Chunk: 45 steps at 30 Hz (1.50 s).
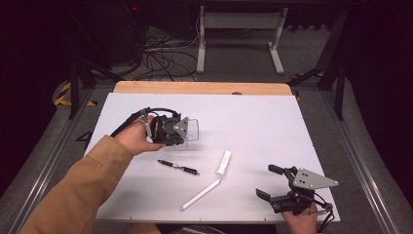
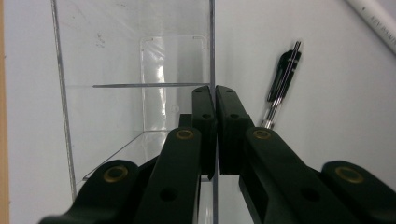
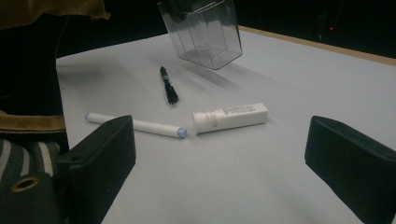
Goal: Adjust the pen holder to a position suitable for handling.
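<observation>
My left gripper (image 1: 186,132) is at the table's left-middle, shut on one thin wall of a clear plastic box (image 1: 195,128). In the left gripper view the jaws (image 2: 215,93) pinch that wall edge-on, with the clear box (image 2: 135,93) to their left and tilted off the table. A black pen (image 1: 178,167) lies in front of it. Nearby lie a white tube (image 1: 224,163) and a white marker (image 1: 200,194). My right gripper (image 1: 267,181) stands open at the front right, nothing between its fingers. Its view shows the tube (image 3: 231,116), marker (image 3: 135,125), pen (image 3: 168,86) and box (image 3: 205,32) ahead of the jaws (image 3: 222,140).
The white table top (image 1: 263,122) has a wooden strip (image 1: 202,87) along its far edge. Beyond it stand a desk frame (image 1: 238,29) and loose cables (image 1: 160,58) on the floor. A tan sleeve (image 1: 83,190) crosses the front left.
</observation>
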Tool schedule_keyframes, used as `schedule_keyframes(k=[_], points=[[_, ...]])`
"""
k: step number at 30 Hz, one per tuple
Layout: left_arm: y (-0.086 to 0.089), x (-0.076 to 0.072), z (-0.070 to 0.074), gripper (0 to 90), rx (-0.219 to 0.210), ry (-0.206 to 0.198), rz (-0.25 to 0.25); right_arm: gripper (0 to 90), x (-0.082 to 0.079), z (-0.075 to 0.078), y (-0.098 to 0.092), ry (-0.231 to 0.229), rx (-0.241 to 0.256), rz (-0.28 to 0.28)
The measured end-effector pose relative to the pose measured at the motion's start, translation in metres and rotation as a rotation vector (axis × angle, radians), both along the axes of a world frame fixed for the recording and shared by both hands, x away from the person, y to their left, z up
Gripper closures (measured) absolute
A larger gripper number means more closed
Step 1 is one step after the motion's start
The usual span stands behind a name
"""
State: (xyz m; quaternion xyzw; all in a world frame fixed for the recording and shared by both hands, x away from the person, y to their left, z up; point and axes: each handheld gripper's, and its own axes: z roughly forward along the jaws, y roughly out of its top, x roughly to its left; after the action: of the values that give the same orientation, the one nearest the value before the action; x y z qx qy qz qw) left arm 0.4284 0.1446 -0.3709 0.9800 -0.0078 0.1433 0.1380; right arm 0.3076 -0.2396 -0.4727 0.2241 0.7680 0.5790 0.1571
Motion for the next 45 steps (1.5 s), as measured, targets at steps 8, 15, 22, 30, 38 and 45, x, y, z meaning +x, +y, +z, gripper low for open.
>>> schedule_keyframes(k=[8,15,22,30,38,45], points=[[-0.029,0.008,-0.008,87.7,0.016,0.048,0.006,9.4,0.000,0.000,-0.001,-0.002,0.003,0.001],[-0.044,0.011,-0.011,87.7,0.030,0.063,0.004,9.5,-0.001,0.000,-0.002,0.000,0.005,0.002],[-0.050,0.013,-0.017,87.6,0.043,0.073,0.017,9.7,-0.001,0.000,-0.002,-0.001,0.004,0.002],[-0.051,0.014,-0.019,87.4,0.048,0.069,-0.002,9.8,-0.001,-0.001,-0.002,0.003,0.002,0.004],[-0.051,0.015,-0.019,86.7,0.048,0.068,-0.004,9.8,-0.001,-0.001,-0.002,0.003,0.001,0.005],[-0.051,0.018,-0.018,85.6,0.034,0.075,0.034,9.8,-0.001,-0.001,-0.002,0.002,0.000,0.007]])
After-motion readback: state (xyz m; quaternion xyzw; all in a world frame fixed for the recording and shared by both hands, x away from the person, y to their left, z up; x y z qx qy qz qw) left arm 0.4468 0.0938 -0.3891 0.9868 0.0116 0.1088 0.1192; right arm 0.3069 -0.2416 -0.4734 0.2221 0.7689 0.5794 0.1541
